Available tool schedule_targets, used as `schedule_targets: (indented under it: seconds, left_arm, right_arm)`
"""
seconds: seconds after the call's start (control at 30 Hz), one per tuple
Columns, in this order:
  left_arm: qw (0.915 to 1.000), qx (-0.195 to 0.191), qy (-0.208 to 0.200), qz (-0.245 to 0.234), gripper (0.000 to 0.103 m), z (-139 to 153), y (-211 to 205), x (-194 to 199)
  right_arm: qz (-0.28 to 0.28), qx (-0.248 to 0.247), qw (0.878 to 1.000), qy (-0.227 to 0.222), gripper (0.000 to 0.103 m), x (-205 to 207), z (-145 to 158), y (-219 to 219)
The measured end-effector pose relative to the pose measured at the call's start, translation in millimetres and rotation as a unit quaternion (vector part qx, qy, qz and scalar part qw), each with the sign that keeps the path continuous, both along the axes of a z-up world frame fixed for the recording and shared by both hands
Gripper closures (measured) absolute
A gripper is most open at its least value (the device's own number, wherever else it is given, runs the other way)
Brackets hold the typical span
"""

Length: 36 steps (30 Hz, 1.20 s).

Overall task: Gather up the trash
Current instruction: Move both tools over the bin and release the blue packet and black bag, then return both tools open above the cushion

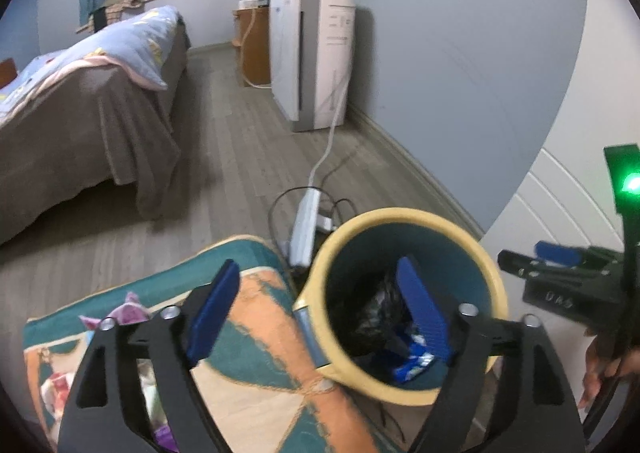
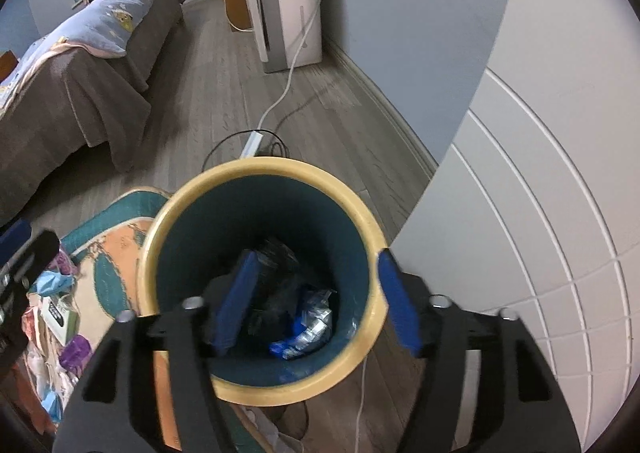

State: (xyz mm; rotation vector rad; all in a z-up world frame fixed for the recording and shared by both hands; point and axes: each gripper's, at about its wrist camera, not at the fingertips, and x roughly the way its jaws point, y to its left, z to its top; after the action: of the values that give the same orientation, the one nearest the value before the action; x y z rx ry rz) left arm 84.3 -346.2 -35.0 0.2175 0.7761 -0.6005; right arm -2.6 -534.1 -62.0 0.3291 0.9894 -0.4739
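Both the left gripper (image 1: 320, 313) and right gripper (image 2: 316, 305) gape empty over the bin (image 2: 256, 169), where wrappers (image 2: 304, 329) already lie, while more litter (image 2: 52, 317) waits on the rug (image 1: 256, 337)

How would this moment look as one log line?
left gripper: open, empty | right gripper: open over yellow-rimmed teal round bin | blue wrapper, black bag inside

Each tool, the left tool (image 1: 320, 309) and the right tool (image 2: 316, 301), has black angular arms, 2 blue ribbed pads (image 1: 212, 313) and silver screws (image 2: 191, 303); a green light (image 1: 631, 184) glows on the right one.
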Motion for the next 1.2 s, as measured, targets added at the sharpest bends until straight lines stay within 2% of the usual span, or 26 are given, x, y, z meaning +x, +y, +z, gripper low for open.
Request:
schedule_targets:
  seconds: [0.03,0.1,0.13,0.43,0.77,0.93,1.07,1.2]
  left_arm:
    - [0.9999,0.005,-0.003,0.008,0.01,1,7,0]
    - [0.9997,0.011,-0.009,0.019,0.009,3,17,0]
    - [0.9995,0.014,-0.01,0.026,0.008,4,26,0]
    - [0.9965,0.012,-0.028,0.078,0.007,34,107,1]
    - [0.9901,0.036,-0.045,0.128,0.006,54,199,-2]
    - [0.986,0.044,-0.038,0.156,0.006,49,243,-7]
    - [0.9784,0.06,-0.034,0.195,0.006,33,282,-5]
    - [0.9735,0.057,-0.018,0.221,0.006,23,312,0]
  right_arm:
    - [0.002,0.004,1.0,-0.003,0.02,2,1,1]
    - [0.005,0.008,1.0,-0.011,0.007,4,6,9]
    - [0.008,0.008,1.0,-0.013,0.006,7,8,12]
    - [0.049,0.002,0.998,-0.033,0.006,28,34,63]
    - [0.091,0.0,0.995,-0.036,0.006,47,46,123]
    - [0.111,-0.003,0.993,-0.029,0.006,58,44,153]
    - [0.134,-0.005,0.991,-0.02,0.006,68,40,180]
    - [0.158,-0.006,0.987,-0.01,0.006,78,32,204]
